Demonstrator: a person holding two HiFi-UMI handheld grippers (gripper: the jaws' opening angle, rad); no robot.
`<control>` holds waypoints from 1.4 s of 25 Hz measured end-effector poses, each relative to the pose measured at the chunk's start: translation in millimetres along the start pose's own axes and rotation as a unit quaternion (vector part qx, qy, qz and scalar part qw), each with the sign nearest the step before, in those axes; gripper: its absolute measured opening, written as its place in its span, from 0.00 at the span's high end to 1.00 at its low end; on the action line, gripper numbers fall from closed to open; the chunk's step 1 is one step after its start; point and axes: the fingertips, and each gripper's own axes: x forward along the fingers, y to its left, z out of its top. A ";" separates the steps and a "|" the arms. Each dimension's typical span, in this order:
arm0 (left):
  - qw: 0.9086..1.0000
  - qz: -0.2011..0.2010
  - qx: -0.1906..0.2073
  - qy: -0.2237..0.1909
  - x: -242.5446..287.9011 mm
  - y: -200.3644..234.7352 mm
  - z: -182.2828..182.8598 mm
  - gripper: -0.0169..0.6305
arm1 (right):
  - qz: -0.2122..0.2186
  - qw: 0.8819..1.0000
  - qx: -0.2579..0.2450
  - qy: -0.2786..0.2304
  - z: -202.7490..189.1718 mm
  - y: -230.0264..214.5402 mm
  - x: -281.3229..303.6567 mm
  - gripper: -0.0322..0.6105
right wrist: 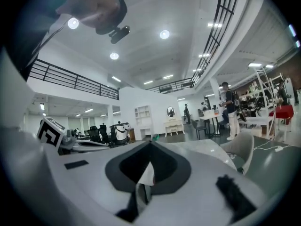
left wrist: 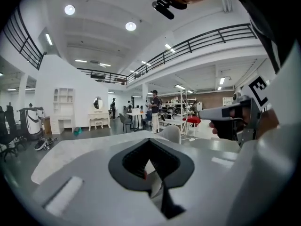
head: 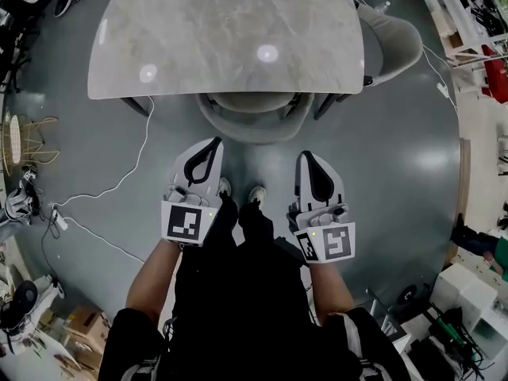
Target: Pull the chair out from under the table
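A grey upholstered chair [head: 248,119] is tucked under the near edge of the grey marble table [head: 226,30]; only its curved back shows. My left gripper [head: 215,142] hovers just short of the chair back's left part, shut and empty. My right gripper [head: 305,156] hangs a little nearer me, off the back's right side, also shut with nothing in it. Neither touches the chair. In the left gripper view the closed jaws [left wrist: 150,144] point over the table top. In the right gripper view the shut jaws [right wrist: 149,146] face the same way.
A second grey chair [head: 394,42] stands at the table's right end, also seen as a chair [right wrist: 243,148] in the right gripper view. White cables [head: 119,182] trail over the floor at the left. Boxes and gear [head: 468,308] crowd the right side. My feet [head: 255,193] stand behind the chair.
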 end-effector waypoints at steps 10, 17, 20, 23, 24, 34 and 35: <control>0.992 -0.060 0.098 0.058 30.5 -7.3 -68.6 0.96 | 0.016 0.997 -0.030 0.064 -58.9 -1.3 21.7 0.93; 0.979 -0.089 0.165 0.080 43.8 -7.3 -107.5 0.96 | 0.016 0.994 -0.051 0.093 -87.4 -5.8 33.2 0.93; 0.970 -0.108 0.197 0.092 51.8 -11.3 -123.4 0.96 | 0.015 0.993 -0.052 0.102 -95.9 -10.3 36.5 0.93; 0.964 -0.132 0.206 0.107 58.1 -13.0 -138.9 0.96 | 0.015 0.993 -0.051 0.109 -102.6 -10.5 40.0 0.93; 0.962 -0.137 0.208 0.112 60.1 -12.7 -143.8 0.96 | 0.016 0.992 -0.050 0.111 -105.3 -10.2 41.1 0.93; 0.953 -0.160 0.219 0.137 72.6 -11.0 -172.4 0.89 | 0.016 0.991 -0.047 0.127 -125.4 -11.5 44.4 0.93; 0.951 -0.164 0.223 0.140 73.3 -12.0 -175.4 0.88 | 0.015 0.990 -0.046 0.129 -127.0 -11.9 43.9 0.93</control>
